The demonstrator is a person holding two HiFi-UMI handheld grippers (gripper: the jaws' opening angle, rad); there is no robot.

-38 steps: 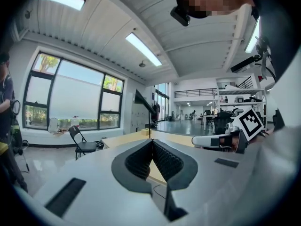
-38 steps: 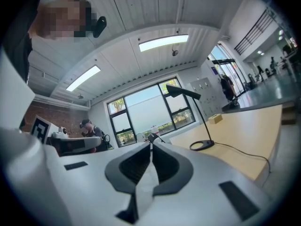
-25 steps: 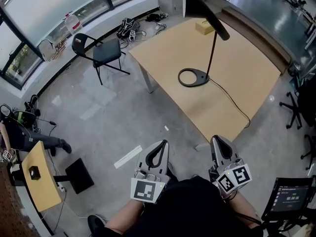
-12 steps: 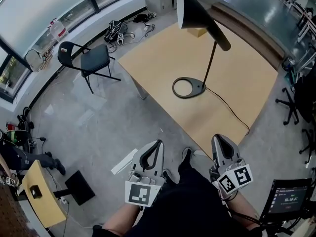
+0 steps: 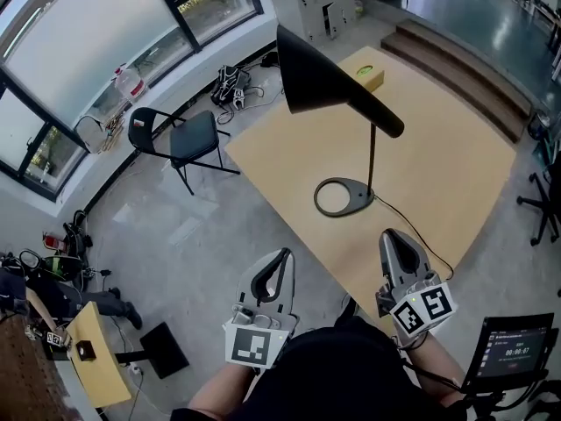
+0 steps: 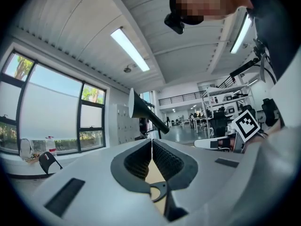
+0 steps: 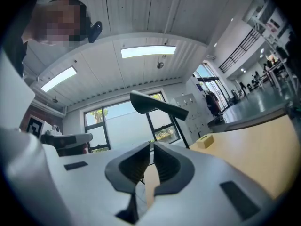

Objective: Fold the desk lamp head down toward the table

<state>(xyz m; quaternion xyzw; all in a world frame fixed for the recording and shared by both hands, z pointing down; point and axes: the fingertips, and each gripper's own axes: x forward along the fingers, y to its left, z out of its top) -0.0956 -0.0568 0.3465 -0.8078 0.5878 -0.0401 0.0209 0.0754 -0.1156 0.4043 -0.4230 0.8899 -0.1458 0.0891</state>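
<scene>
Held the left gripper (image 5: 273, 267) and the right gripper (image 5: 397, 240) level, jaws of both pressed fully together, pinching nothing. Saw the black desk lamp (image 5: 372, 152) upright on the wooden table (image 5: 456, 160), head raised, apart from both grippers.

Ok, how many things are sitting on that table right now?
2. The black desk lamp stands near the middle of the table. A small yellow box sits at the far edge, partly behind the lamp head, which may hide more.

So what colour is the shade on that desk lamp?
The lamp shade is black, clearest in the head view.
</scene>
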